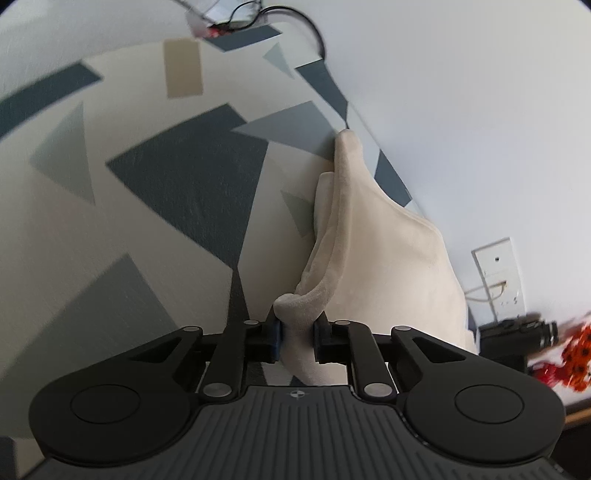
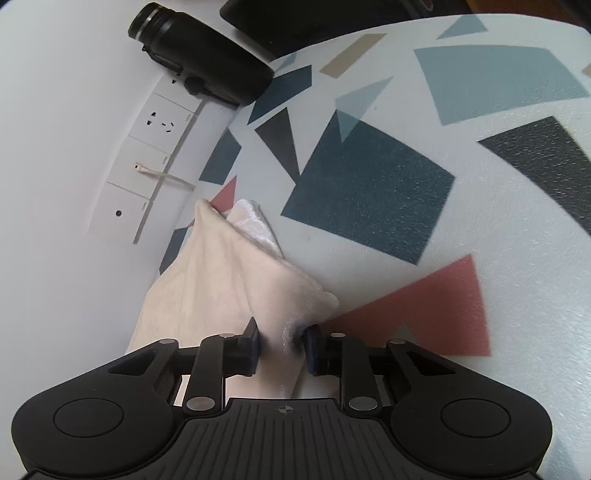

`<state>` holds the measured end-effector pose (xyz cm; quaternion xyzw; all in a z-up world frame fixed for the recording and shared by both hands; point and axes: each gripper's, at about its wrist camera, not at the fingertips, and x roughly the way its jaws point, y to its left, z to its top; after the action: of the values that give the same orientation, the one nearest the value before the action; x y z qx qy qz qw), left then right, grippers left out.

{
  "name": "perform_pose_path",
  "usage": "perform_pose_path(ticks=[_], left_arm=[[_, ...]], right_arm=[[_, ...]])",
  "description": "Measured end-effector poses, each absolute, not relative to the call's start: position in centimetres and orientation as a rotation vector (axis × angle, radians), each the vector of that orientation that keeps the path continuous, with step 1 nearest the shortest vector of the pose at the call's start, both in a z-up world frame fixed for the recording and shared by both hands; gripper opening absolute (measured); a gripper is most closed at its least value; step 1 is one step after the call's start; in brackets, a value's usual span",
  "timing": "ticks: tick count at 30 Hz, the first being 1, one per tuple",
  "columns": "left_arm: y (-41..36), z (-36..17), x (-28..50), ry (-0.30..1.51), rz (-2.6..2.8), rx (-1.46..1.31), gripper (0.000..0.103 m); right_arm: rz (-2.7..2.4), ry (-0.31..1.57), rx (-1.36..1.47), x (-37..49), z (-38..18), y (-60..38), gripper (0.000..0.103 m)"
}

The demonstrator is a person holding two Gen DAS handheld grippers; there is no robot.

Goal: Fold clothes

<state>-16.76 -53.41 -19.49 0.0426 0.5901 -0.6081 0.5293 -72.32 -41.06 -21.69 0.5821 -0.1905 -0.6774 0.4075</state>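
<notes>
A cream fleece garment [image 1: 384,251] hangs bunched between my two grippers, above a mat printed with grey, blue and red shapes [image 1: 184,184]. My left gripper [image 1: 297,338] is shut on a rolled edge of the garment. In the right wrist view the same garment [image 2: 225,273] drapes away toward the wall, and my right gripper [image 2: 281,341] is shut on a pinched fold of it. The far end of the cloth trails toward the mat's edge by the wall.
A white wall [image 1: 461,110] runs along the mat's edge, with socket plates [image 2: 147,155] on it. A black cylindrical device [image 2: 199,51] lies near the sockets. A black cable [image 1: 310,26] and a red-orange object [image 1: 576,354] sit at the mat's ends.
</notes>
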Motion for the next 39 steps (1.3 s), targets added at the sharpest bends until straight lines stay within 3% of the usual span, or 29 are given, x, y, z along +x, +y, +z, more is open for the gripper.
perform_pose_path(ticks=[7,10,12,13,14,16,18,21,25,32,39], left_arm=[[-49.7,-19.5,-14.9,1.448,-1.476,0.162,0.016],[-46.6,-19.1,-14.8,1.419,-1.457,0.263,0.027],[-44.9,-18.8,-14.8,1.385,-1.458,0.317,0.058],[-44.2,-18.7,-14.7,1.371,-1.466,0.317,0.066],[-43.9,-18.6,-14.7,1.356,-1.465,0.317,0.081],[-43.6,-18.1,-14.9,1.301,-1.467,0.329,0.086],[-43.9,-17.6,-15.4,1.212,-1.505,0.361,0.089],[-45.2,-16.4,-16.9,1.052,-1.591,0.449,0.096],[-47.8,-15.0,-19.1,0.879,-1.656,0.564,0.097],[-51.4,-14.8,-20.9,0.849,-1.657,0.590,0.099],[-55.5,-16.3,-21.8,0.843,-1.644,0.676,0.100]], right_arm=[[-1.719,-0.439,1.495,-70.1,-21.0,-35.8,0.020],[-1.740,-0.357,1.481,-68.5,-20.3,-32.5,0.024],[-1.762,-0.314,1.478,-67.6,-20.0,-30.4,0.034],[-1.794,-0.303,1.492,-67.4,-19.9,-29.5,0.049],[-1.827,-0.290,1.505,-67.2,-19.8,-28.7,0.071],[-1.935,-0.231,1.486,-66.7,-19.1,-27.9,0.091],[-1.998,-0.195,1.403,-66.1,-18.3,-28.0,0.102],[-1.989,-0.144,1.330,-65.5,-17.3,-29.2,0.102],[-1.930,-0.032,1.365,-64.8,-16.8,-32.3,0.102],[-2.041,0.168,1.209,-63.0,-15.8,-36.2,0.102],[-2.048,0.242,1.026,-65.0,-14.3,-40.3,0.102]])
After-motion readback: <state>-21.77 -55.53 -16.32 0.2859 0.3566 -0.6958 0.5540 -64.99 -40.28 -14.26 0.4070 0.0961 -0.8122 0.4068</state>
